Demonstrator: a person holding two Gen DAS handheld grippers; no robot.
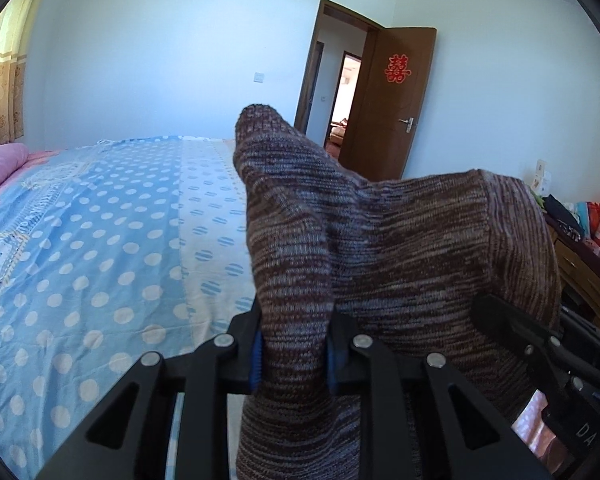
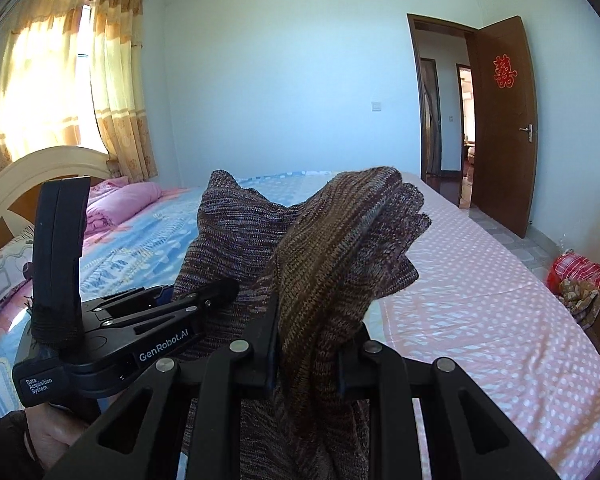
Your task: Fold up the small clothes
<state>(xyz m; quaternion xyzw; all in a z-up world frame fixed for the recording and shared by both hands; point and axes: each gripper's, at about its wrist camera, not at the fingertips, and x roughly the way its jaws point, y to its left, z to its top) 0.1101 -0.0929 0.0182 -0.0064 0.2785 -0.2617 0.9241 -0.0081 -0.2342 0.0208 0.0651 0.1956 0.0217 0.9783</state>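
Note:
A brown and purple knitted garment (image 1: 400, 248) hangs lifted above the bed, stretched between both grippers. In the left wrist view my left gripper (image 1: 294, 344) is shut on one bunched edge of it, blue pads (image 1: 256, 356) pressing the knit from both sides. The right gripper (image 1: 496, 312) shows at the right, buried in the same cloth. In the right wrist view my right gripper (image 2: 310, 352) is shut on a folded bunch of the garment (image 2: 340, 248). The left gripper (image 2: 216, 292) sits close at its left, tips in the knit, with a hand (image 2: 56, 432) holding it.
Below lies a bed (image 1: 100, 240) with a blue dotted sheet, pink dotted on its near side (image 2: 480, 320). Pink bedding (image 2: 124, 200) and a headboard (image 2: 28, 176) lie left. An open brown door (image 2: 500, 128) stands at the back right. A cluttered dresser (image 1: 584, 264) and a red checked bag (image 2: 580, 272) are at the right.

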